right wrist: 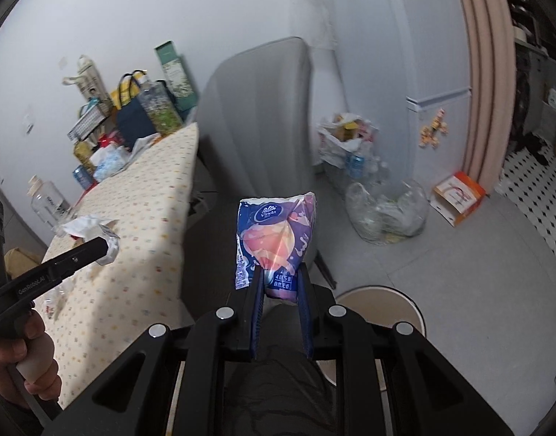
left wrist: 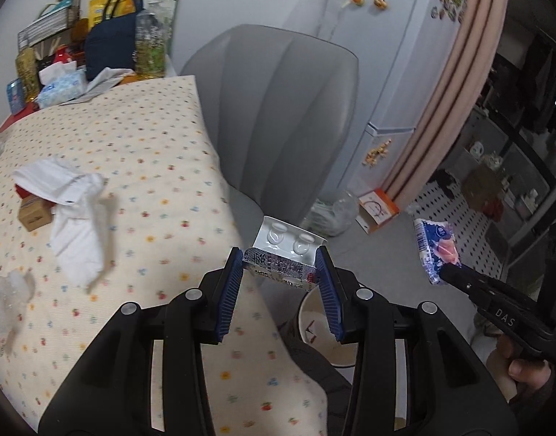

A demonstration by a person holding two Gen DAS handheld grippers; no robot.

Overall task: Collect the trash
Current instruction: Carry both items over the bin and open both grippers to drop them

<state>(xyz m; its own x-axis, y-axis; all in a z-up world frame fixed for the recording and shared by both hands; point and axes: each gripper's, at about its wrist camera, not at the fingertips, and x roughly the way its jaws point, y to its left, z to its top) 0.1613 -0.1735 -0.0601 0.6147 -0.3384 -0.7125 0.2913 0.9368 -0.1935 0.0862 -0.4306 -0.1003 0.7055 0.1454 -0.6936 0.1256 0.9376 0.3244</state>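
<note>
**Both grippers carry trash beside the counter**

The left gripper has its jaws closed partly on a blister pack, which sits crosswise between the two blue pads. The pack is folded: its clear bubbles stand up above the pads and its printed foil side faces the camera. It is held in the air just past the edge of the counter, in front of a grey chair.

The right gripper has its jaws nearly closed on the lower end of a tissue packet, blue and purple with a pink picture. The packet stands upright above the fingers, also in the air, in front of the same chair.

Below both grippers stands a round bin on the floor; in the left wrist view its white inside shows just under the right pad.

On the counter, covered by a dotted cloth, lie a crumpled white tissue, a small brown box touching it, and a clear crumpled wrapper near the left edge.
</note>
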